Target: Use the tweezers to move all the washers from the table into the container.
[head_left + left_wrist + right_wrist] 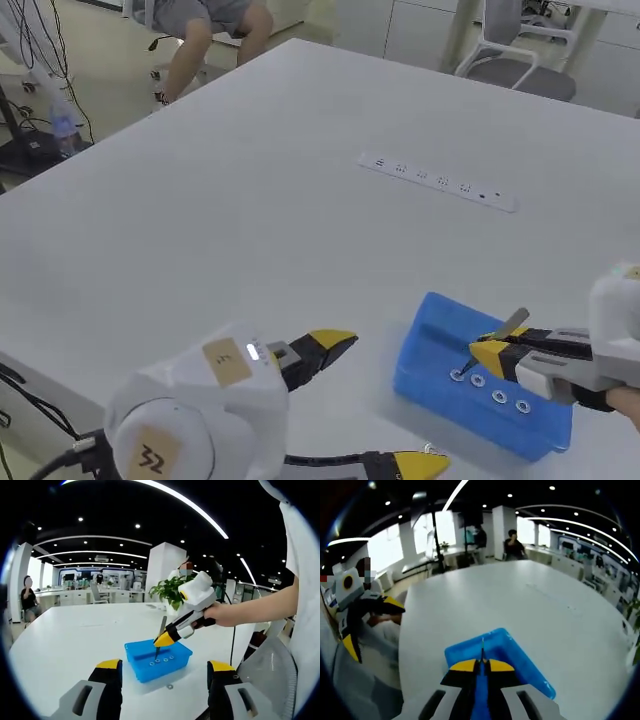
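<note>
The white table (250, 200) is occupied at its near right by the blue container (432, 330). The left gripper (164, 666) is held near it, jaws spread wide and empty. The right gripper (483, 352) is pressed shut on the tweezers (512, 323), whose tips are lowered into the container beside four washers (478, 381). One more washer (170, 686) is seen flat on the table just beside the container. It is judged thin, light, hard and slippery, best nipped across its ring through the hole.
</note>
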